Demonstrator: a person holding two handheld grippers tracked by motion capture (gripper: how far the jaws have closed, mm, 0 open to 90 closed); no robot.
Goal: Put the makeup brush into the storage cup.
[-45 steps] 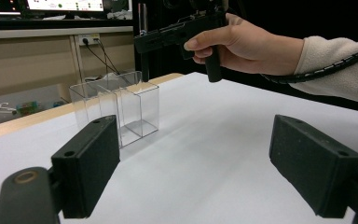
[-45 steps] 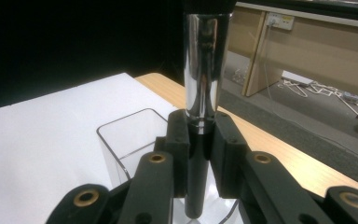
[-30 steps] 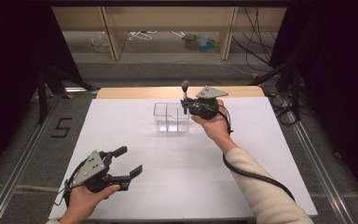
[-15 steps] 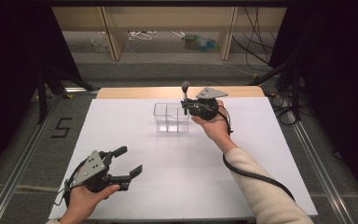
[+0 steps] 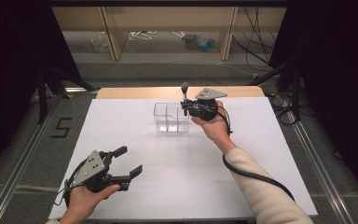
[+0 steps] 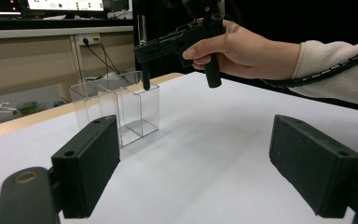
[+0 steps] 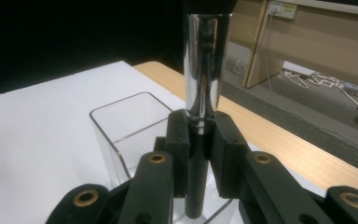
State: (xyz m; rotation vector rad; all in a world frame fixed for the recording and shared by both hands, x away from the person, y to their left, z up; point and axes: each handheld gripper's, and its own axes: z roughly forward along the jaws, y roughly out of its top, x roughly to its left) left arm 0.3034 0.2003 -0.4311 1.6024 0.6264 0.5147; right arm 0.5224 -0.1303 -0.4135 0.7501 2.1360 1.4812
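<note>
So the right gripper [image 5: 185, 108] has its jaws clamped on the upright brush [image 7: 204, 70], held over the clear box [image 5: 171, 117] with only lowering and release seemingly left, while the left gripper [image 5: 127, 162] waits wide open near the table's [image 5: 261, 140] front edge

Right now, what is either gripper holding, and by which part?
The right gripper clamps an upright brush with a shiny silver ferrule by its black handle, just below the ferrule. The left gripper holds nothing.
</note>
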